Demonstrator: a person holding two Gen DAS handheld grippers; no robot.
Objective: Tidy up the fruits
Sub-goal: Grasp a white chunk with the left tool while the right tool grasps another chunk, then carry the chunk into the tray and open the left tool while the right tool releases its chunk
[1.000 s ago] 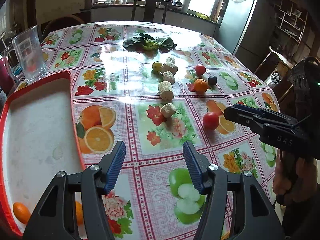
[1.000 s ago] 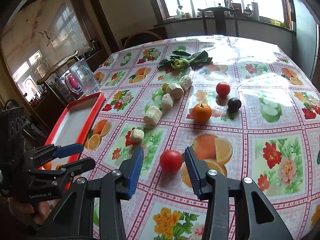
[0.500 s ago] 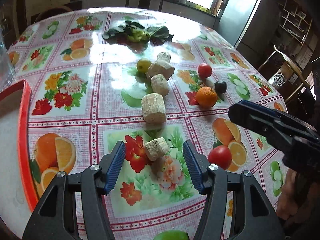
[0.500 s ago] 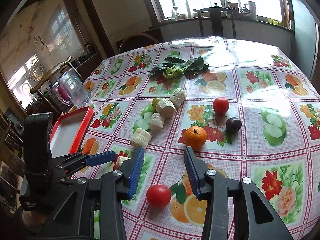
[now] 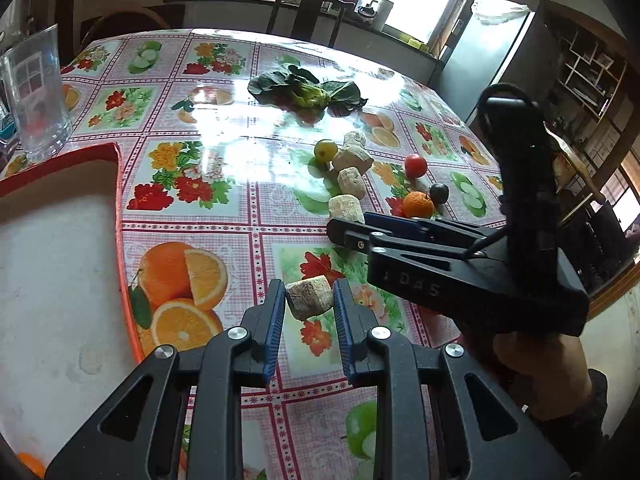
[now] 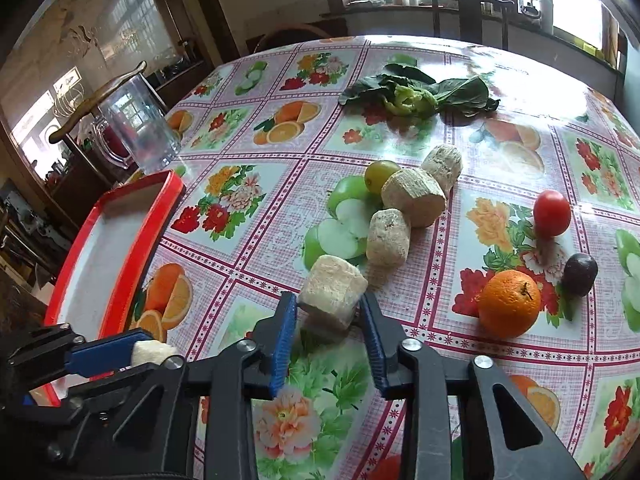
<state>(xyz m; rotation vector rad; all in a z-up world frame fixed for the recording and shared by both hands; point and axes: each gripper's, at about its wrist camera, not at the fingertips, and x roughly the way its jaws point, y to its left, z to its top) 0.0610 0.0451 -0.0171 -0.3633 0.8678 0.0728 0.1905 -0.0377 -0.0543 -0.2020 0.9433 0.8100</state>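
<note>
Both claws have just squeezed shut, the left gripper [image 5: 309, 307] on a small pale chunk [image 5: 309, 297] and the right gripper [image 6: 328, 314] on a bigger chunk [image 6: 332, 297] on the table [image 6: 460, 344], so each should lift slowly and straight up.

My left wrist camera sat low over the table's [image 5: 224, 216] near edge, tilted down along my left claw [image 5: 308, 308], close on a pale chunk [image 5: 310, 298] at lower centre, with the red tray [image 5: 120, 208] at left. My right wrist camera looked likewise past my right claw [image 6: 328, 312], nearer the chunks. Both faced the window. They shared the greens [image 5: 308, 90] [image 6: 416, 94], the orange [image 5: 417, 205] [image 6: 509, 305] and the tray [image 6: 160, 216]; each caught the other claw at its edge.
</note>
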